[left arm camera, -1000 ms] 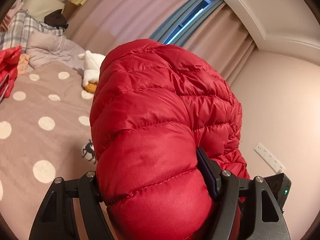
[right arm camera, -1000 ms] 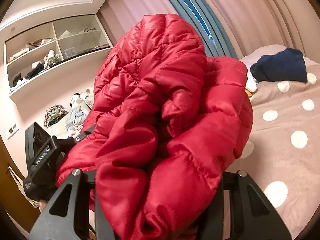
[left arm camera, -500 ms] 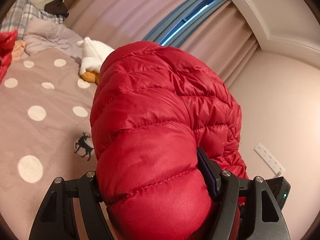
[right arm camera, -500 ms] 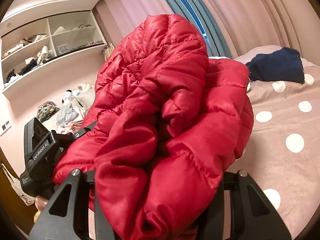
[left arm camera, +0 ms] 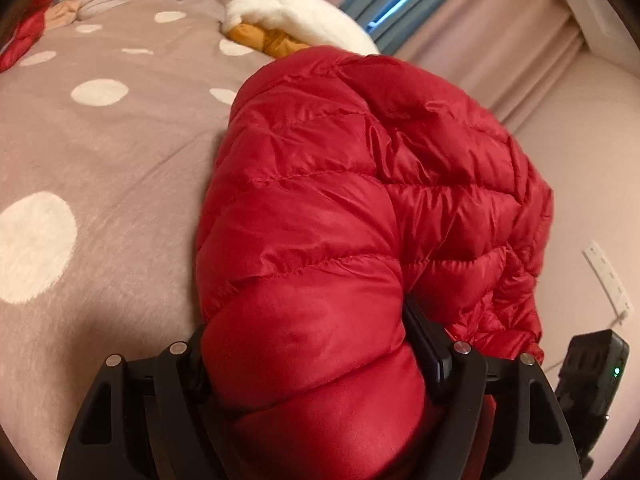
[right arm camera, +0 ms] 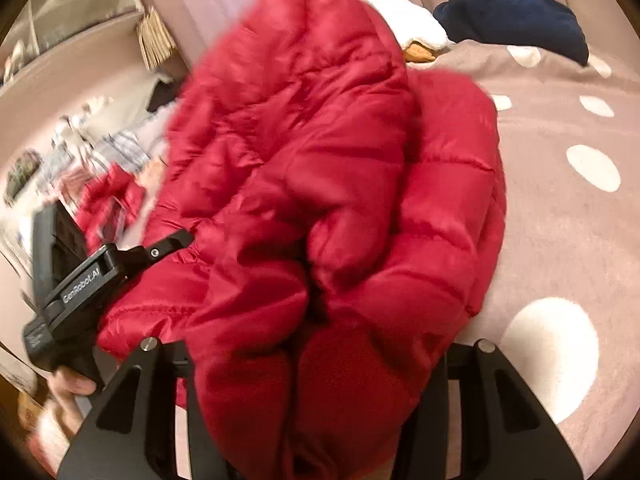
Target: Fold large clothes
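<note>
Red puffy jacket bunched up big, held over the bed with its white dots. Left gripper squeezed tight on one thick fold, fingers pressed into the soft cloth. Right gripper clamped on another bunched part of the same jacket, close beside the left one. Lay farther back on the bed: a white plush toy and a dark blue garment.

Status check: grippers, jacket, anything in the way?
Left gripper and right gripper both shut on jacket. Jacket bunched above bed. White plush far side.
</note>
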### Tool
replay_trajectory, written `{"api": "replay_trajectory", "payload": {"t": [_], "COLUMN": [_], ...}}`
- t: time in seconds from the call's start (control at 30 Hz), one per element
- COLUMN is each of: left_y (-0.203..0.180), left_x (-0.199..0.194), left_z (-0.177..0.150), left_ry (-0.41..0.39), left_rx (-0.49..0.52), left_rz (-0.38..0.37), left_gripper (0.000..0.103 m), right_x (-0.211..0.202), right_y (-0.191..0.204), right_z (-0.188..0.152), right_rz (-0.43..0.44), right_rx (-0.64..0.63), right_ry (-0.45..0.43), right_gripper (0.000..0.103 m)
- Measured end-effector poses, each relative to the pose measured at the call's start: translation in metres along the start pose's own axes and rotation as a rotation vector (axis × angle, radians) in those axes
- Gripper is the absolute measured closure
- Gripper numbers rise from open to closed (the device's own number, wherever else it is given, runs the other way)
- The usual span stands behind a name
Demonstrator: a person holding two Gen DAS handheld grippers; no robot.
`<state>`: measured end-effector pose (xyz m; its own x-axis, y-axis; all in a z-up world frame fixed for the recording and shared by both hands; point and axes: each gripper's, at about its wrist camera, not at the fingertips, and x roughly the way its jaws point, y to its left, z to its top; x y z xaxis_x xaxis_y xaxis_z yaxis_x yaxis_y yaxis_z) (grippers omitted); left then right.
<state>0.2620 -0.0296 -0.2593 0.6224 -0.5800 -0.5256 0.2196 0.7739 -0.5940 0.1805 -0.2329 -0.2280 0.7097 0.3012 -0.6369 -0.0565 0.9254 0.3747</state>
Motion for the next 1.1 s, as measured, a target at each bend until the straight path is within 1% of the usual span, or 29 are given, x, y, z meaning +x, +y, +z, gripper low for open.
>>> {"api": "replay_trajectory", "payload": {"t": [0.07, 0.13, 0.17, 0.2, 0.27, 0.3, 0.33, 0.4, 0.43, 0.47, 0.5, 0.53, 0.57, 0.6, 0.63, 0.67, 0.7, 0.73, 0.77, 0.8, 0.9, 0.93, 0.97, 1.0, 1.03, 1.1], "left_y": [0.002, 0.004, 0.003, -0.001, -0.012, -0.018, -0.024, -0.035, -0.042, -0.046, -0.053, -0.057, -0.059, -0.060, -0.057, -0.054, -0.049, -0.046, -0.044, -0.044, -0.046, -0.046, -0.044, -0.039, -0.037, -0.033], "left_x": [-0.003, -0.006, -0.007, -0.013, -0.019, -0.027, -0.039, -0.066, -0.088, -0.097, -0.111, -0.118, -0.123, -0.124, -0.120, -0.114, -0.109, -0.104, -0.104, -0.102, -0.086, -0.077, -0.066, -0.051, -0.039, -0.028], "left_z": [0.000, -0.001, 0.001, 0.003, 0.007, 0.010, 0.012, 0.015, 0.017, 0.020, 0.021, 0.021, 0.019, 0.018, 0.019, 0.020, 0.021, 0.021, 0.018, 0.018, 0.020, 0.019, 0.017, 0.013, 0.012, 0.009], "left_ry": [0.005, 0.008, 0.011, 0.016, 0.025, 0.023, 0.000, -0.088, -0.153, -0.181, -0.224, -0.254, -0.277, -0.284, -0.268, -0.244, -0.221, -0.204, -0.192, -0.187, -0.172, -0.144, -0.113, -0.075, -0.061, -0.060], "left_rx": [-0.019, -0.027, -0.023, -0.007, 0.018, 0.026, 0.034, 0.060, 0.079, 0.091, 0.114, 0.132, 0.143, 0.136, 0.109, 0.079, 0.051, 0.031, 0.021, 0.026, 0.074, 0.094, 0.098, 0.089, 0.082, 0.079], "left_rz": [-0.006, 0.007, 0.019, 0.045, 0.087, 0.102, 0.103, 0.056, 0.030, 0.037, 0.074, 0.104, 0.132, 0.155, 0.175, 0.188, 0.194, 0.193, 0.186, 0.175, 0.133, 0.133, 0.149, 0.183, 0.202, 0.214], "left_gripper": [0.023, 0.021, 0.019, 0.019, 0.020, 0.020, 0.021, 0.021, 0.021, 0.021, 0.022, 0.027, 0.033, 0.038, 0.051, 0.064, 0.068, 0.072, 0.076, 0.077, 0.077, 0.077, 0.077, 0.077, 0.077, 0.077], "right_x": [0.000, 0.002, 0.002, 0.002, -0.007, -0.013, -0.021, -0.045, -0.056, -0.069, -0.084, -0.097, -0.109, -0.124, -0.131, -0.138, -0.142, -0.142, -0.139, -0.135, -0.110, -0.100, -0.091, -0.081, -0.069, -0.049], "right_y": [-0.002, -0.004, -0.005, -0.010, -0.013, -0.015, -0.019, -0.025, -0.027, -0.026, -0.024, -0.021, -0.018, -0.015, -0.016, -0.015, -0.014, -0.013, -0.013, -0.013, -0.008, -0.004, -0.002, -0.002, -0.003, -0.007], "right_z": [0.001, 0.001, 0.002, 0.002, 0.006, 0.008, 0.012, 0.018, 0.021, 0.024, 0.027, 0.029, 0.032, 0.034, 0.034, 0.035, 0.037, 0.039, 0.040, 0.039, 0.037, 0.035, 0.032, 0.028, 0.025, 0.020], "right_rz": [0.000, -0.001, -0.004, -0.014, -0.048, -0.052, -0.053, -0.065, -0.074, -0.085, -0.104, -0.119, -0.129, -0.129, -0.126, -0.120, -0.111, -0.102, -0.084, -0.064, -0.013, 0.000, 0.004, -0.012, -0.048, -0.107], "right_rx": [0.034, 0.052, 0.063, 0.073, 0.072, 0.073, 0.087, 0.146, 0.156, 0.150, 0.131, 0.111, 0.094, 0.080, 0.076, 0.070, 0.065, 0.058, 0.051, 0.048, 0.043, 0.038, 0.033, 0.026, 0.015, 0.010], "right_ry": [0.001, 0.007, 0.012, 0.021, 0.030, 0.030, 0.025, -0.004, -0.023, -0.049, -0.095, -0.138, -0.177, -0.225, -0.249, -0.273, -0.287, -0.283, -0.274, -0.263, -0.190, -0.162, -0.134, -0.101, -0.069, -0.012], "right_gripper": [0.057, 0.055, 0.051, 0.043, 0.031, 0.031, 0.032, 0.032, 0.032, 0.030, 0.030, 0.030, 0.032, 0.036, 0.040, 0.052, 0.067, 0.074, 0.084, 0.088, 0.089, 0.089, 0.089, 0.089, 0.089, 0.089]}}
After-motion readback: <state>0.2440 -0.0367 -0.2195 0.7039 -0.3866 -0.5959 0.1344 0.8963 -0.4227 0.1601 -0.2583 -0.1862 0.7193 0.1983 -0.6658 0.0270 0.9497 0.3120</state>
